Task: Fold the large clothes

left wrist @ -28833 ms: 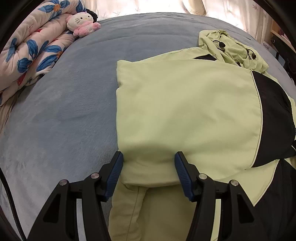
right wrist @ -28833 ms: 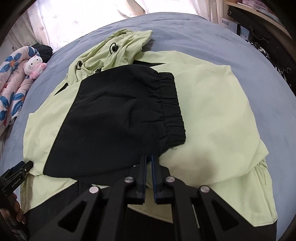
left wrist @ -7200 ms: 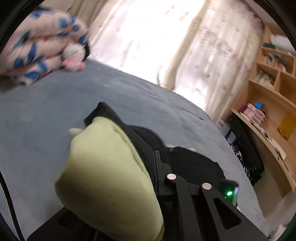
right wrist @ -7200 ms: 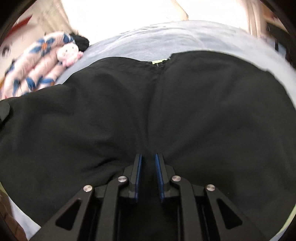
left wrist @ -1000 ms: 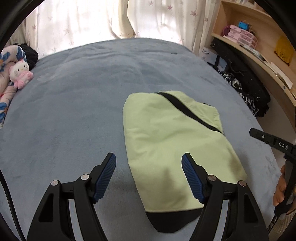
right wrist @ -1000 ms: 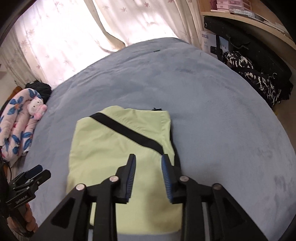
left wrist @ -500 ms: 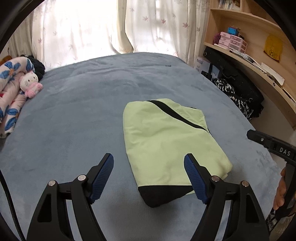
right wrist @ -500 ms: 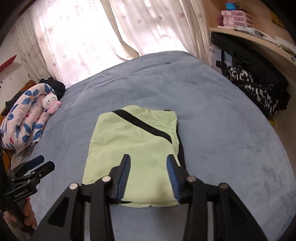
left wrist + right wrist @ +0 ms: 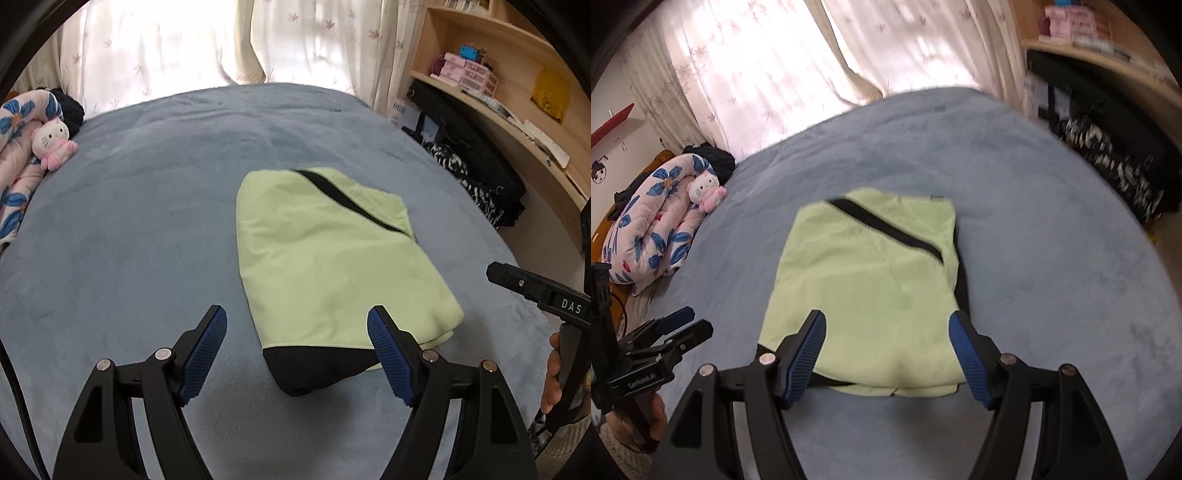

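Observation:
A light green jacket (image 9: 332, 251) with a black stripe lies folded into a compact rectangle on the blue-grey bed (image 9: 140, 229). A black layer sticks out at its near edge. My left gripper (image 9: 297, 321) is open and empty, held above and short of the near edge. My right gripper (image 9: 886, 326) is open and empty, also back from the folded jacket (image 9: 871, 273). The right gripper's body shows at the right of the left wrist view (image 9: 535, 291); the left gripper shows at the lower left of the right wrist view (image 9: 661, 343).
A floral quilt (image 9: 653, 221) and a Hello Kitty plush (image 9: 51, 142) lie at the bed's far left. Curtains (image 9: 221, 48) hang behind. A wooden shelf unit (image 9: 509, 96) and dark bags (image 9: 476, 166) stand along the right side.
Both grippers have pulled back and up from the folded jacket, which looks smaller and farther. The right gripper's jaws have opened wider. The jacket lies still.

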A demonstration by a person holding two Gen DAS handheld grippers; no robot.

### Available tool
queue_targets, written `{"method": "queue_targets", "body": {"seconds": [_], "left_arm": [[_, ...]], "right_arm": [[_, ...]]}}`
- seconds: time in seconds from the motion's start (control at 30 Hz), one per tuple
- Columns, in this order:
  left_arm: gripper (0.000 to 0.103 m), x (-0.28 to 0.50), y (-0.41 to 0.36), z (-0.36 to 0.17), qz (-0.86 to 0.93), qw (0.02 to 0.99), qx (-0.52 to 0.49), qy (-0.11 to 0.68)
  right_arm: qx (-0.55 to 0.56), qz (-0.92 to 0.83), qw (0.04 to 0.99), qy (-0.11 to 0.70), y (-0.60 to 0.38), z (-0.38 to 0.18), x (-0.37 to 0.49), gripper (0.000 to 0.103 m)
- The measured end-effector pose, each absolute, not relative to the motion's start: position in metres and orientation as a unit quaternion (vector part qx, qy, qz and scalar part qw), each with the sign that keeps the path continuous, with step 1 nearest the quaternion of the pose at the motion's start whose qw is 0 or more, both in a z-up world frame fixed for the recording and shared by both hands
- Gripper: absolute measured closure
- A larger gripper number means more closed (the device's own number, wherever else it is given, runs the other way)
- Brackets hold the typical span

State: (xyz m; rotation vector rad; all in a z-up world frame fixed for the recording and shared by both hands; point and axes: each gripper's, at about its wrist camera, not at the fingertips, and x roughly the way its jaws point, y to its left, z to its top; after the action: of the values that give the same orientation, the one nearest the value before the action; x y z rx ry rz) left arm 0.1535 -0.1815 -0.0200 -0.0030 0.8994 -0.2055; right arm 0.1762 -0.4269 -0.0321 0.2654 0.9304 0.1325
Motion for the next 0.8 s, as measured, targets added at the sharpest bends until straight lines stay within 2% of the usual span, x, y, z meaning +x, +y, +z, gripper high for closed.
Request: {"method": "queue_targets", "body": {"seconds": [0.33, 0.8], "left_arm": [[0.024, 0.197, -0.172, -0.075, -0.123, 0.854, -0.055, 0.502], [0.022, 0.251, -0.162, -0.146, -0.160, 0.801, -0.152, 0.556]], "right_arm": [[0.207, 0.057, 0.832, 0.511, -0.458, -0.108, 0.208, 0.033], [0.269, 0.104, 0.789, 0.543, -0.485, -0.165, 0.254, 0.033]]}}
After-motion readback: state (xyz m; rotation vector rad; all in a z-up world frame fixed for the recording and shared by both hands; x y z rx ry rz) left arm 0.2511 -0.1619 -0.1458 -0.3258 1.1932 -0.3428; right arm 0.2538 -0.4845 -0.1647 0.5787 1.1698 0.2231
